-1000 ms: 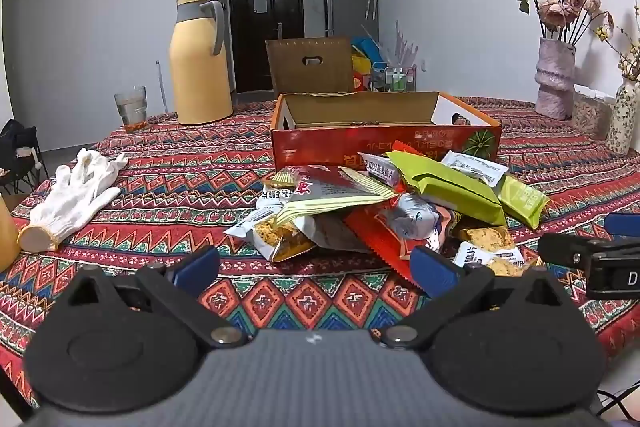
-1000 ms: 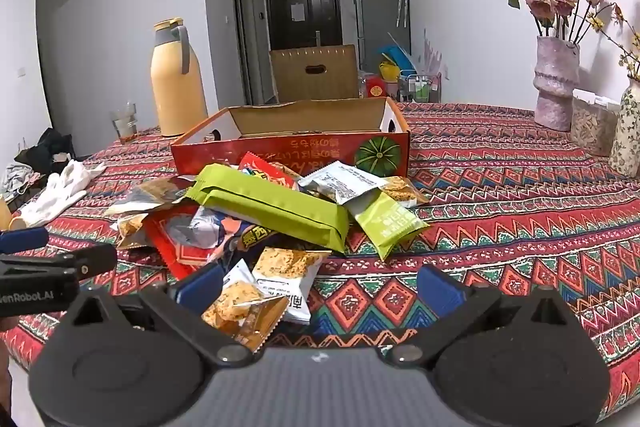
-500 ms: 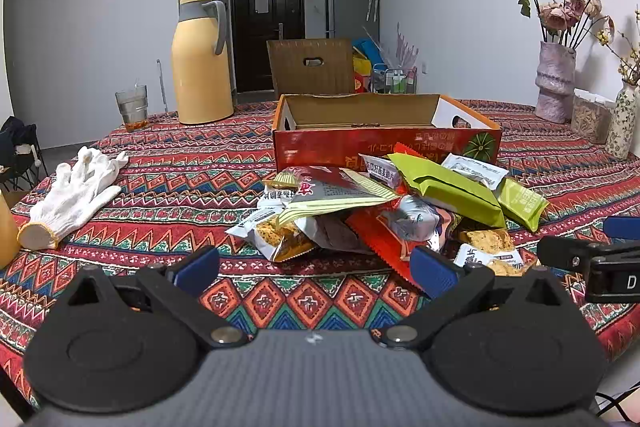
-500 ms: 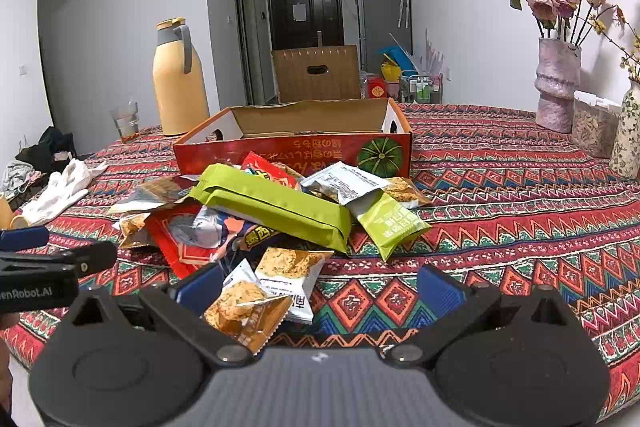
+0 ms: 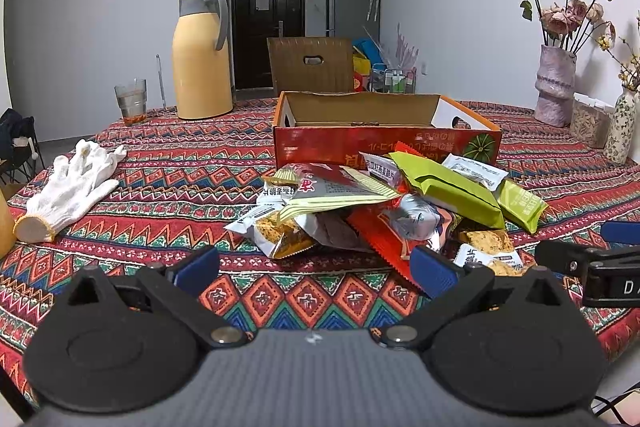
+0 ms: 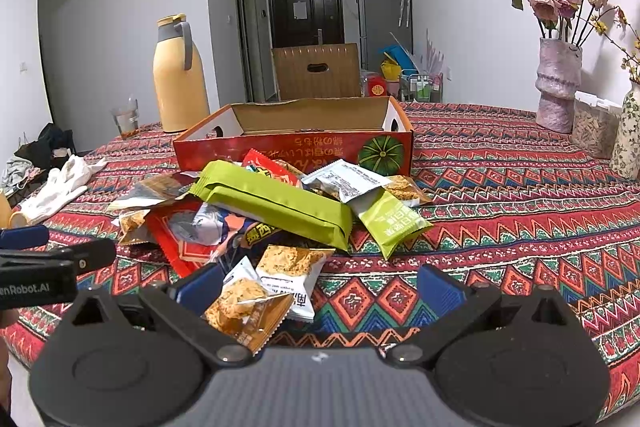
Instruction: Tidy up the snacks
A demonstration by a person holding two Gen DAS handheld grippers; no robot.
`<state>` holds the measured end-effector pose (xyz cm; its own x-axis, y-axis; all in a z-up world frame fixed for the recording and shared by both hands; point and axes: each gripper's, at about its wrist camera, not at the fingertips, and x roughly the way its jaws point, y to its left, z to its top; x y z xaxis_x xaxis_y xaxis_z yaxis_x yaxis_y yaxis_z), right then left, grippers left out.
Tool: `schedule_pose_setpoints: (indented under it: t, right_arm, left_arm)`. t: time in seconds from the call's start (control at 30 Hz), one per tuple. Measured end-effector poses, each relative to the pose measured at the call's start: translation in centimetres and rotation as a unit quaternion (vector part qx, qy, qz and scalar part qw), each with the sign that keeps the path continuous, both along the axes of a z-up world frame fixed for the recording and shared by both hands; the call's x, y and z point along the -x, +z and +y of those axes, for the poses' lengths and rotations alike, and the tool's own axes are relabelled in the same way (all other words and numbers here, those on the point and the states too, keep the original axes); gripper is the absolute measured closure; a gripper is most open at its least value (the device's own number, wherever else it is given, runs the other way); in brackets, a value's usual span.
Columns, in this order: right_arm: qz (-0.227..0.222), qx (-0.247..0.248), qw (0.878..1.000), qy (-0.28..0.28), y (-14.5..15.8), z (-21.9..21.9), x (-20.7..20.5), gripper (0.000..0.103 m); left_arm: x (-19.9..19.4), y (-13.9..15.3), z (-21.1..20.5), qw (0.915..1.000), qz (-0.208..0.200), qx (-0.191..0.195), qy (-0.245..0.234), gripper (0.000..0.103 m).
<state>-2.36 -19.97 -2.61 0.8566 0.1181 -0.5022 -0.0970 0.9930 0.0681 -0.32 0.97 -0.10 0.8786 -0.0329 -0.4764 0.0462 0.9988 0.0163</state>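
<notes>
A heap of snack packets (image 5: 384,207) (image 6: 272,211) lies on the patterned tablecloth, in front of an open red cardboard box (image 5: 384,143) (image 6: 296,147). A long green packet (image 6: 276,205) tops the heap, with a red packet (image 5: 380,231) and small cracker packets (image 6: 256,299) nearer me. My left gripper (image 5: 316,271) is open, low over the cloth just short of the heap. My right gripper (image 6: 320,287) is open too, and the cracker packets lie by its left fingertip (image 6: 200,283). Each gripper shows at the edge of the other's view.
A yellow thermos jug (image 5: 202,55), a glass (image 5: 131,101) and a white glove (image 5: 72,191) sit on the left. Vases with dried roses (image 6: 558,83) and a clear container (image 6: 592,131) stand at the right. A brown chair back (image 5: 310,65) rises behind the box.
Both grippers have edged slightly forward toward the heap. The packets and box have not moved.
</notes>
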Motion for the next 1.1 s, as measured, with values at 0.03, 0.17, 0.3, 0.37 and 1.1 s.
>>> schedule_pose_setpoints:
  t: [0.03,0.17,0.3,0.37,1.1]
  right_arm:
    - [0.000,0.000,1.000,0.000,-0.02,0.00,-0.03,0.000]
    - [0.000,0.000,1.000,0.000,-0.02,0.03,-0.01,0.000]
    - [0.000,0.000,1.000,0.000,-0.02,0.07,-0.01,0.000]
    - [0.001,0.000,1.000,0.000,-0.01,0.10,0.02,0.000]
    - [0.000,0.004,1.000,0.002,-0.15,0.38,0.13,0.000]
  left_arm:
    - [0.00,-0.01,0.02,1.0000,0.000,0.001,0.000,0.000]
    - [0.01,-0.02,0.03,1.0000,-0.001,0.001,0.000,0.000]
    - [0.00,-0.01,0.04,1.0000,0.000,0.001,-0.001,0.000]
    - [0.00,-0.01,0.05,1.0000,0.000,0.001,-0.001,0.000]
    - [0.02,-0.08,0.09,1.0000,0.000,0.002,-0.001,0.000]
